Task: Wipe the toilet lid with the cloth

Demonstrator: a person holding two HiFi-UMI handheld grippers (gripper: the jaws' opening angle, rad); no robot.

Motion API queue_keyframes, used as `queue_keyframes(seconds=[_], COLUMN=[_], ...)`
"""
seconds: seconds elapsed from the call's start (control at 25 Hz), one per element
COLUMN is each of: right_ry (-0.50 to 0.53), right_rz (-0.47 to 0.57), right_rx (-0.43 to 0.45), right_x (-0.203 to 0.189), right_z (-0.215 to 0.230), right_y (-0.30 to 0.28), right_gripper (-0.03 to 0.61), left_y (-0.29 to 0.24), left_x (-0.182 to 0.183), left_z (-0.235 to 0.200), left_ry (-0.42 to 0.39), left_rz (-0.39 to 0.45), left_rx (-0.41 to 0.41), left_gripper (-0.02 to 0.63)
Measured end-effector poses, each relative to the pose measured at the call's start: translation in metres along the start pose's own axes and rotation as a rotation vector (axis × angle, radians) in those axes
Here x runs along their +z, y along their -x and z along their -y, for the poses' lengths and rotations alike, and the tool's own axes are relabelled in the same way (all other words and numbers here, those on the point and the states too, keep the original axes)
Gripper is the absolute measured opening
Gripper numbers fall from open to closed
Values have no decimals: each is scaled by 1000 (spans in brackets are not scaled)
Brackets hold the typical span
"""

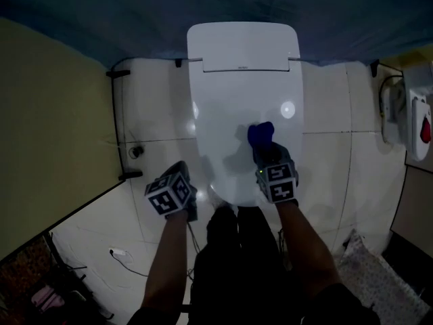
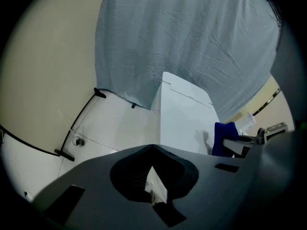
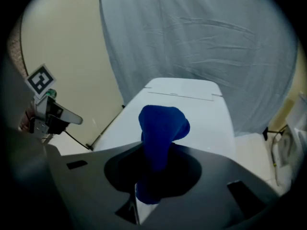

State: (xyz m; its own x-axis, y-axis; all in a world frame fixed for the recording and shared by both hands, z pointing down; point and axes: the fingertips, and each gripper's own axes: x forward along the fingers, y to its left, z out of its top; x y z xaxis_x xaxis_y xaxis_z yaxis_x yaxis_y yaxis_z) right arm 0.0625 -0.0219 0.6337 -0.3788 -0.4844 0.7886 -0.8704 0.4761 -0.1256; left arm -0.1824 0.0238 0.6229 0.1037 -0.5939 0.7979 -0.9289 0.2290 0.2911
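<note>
A white toilet with its lid [image 1: 240,107] down fills the middle of the head view. My right gripper [image 1: 265,153] is over the lid's near right part, shut on a bunched blue cloth [image 1: 260,134] that sticks out ahead of it. The right gripper view shows the cloth [image 3: 160,133] rising from between the jaws, with the lid [image 3: 201,114] behind it. My left gripper [image 1: 181,181] hangs beside the toilet's near left edge; its jaws stand together with nothing held. From the left gripper view the lid [image 2: 184,123] and the blue cloth [image 2: 223,138] appear at right.
A pale wall [image 1: 47,127] runs along the left, with a black pipe [image 1: 118,124] at its foot. White floor tiles [image 1: 338,154] surround the toilet. A white fixture with a red part [image 1: 416,120] hangs at right. A grey curtain [image 3: 201,37] hangs behind the cistern. A cable [image 1: 125,259] lies on the floor.
</note>
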Motion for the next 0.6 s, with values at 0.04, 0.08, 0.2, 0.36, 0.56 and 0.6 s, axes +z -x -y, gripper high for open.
queue_keyframes(seconds=[0.04,0.08,0.2,0.36,0.56,0.6], right_ry=[11,29,99,61,76,83], right_rz=[-2,-4,-18,-66,-150,-168], right_rx=[49,94,201,253,291,270], right_x=[4,8,16,-1,-30,-37], right_z=[-29,-57,-125,-164,-187,-186], right_y=[-3,-7,-23,-41,-71,-73], right_gripper=[71,71,71,71,71,71], left_y=[7,13,27,44,46,46], left_x=[-1,-1,-5,-23,-28,-30], left_z=[-8,-15,-28,-35,-40,-39], left_ry=[12,17,-6,-28,-50,-55], left_rz=[1,3,-5,-34,-35,-38], left_rx=[4,5,2,-5,-22,-31], left_gripper=[-8,-8,-8,-8,-8,-8])
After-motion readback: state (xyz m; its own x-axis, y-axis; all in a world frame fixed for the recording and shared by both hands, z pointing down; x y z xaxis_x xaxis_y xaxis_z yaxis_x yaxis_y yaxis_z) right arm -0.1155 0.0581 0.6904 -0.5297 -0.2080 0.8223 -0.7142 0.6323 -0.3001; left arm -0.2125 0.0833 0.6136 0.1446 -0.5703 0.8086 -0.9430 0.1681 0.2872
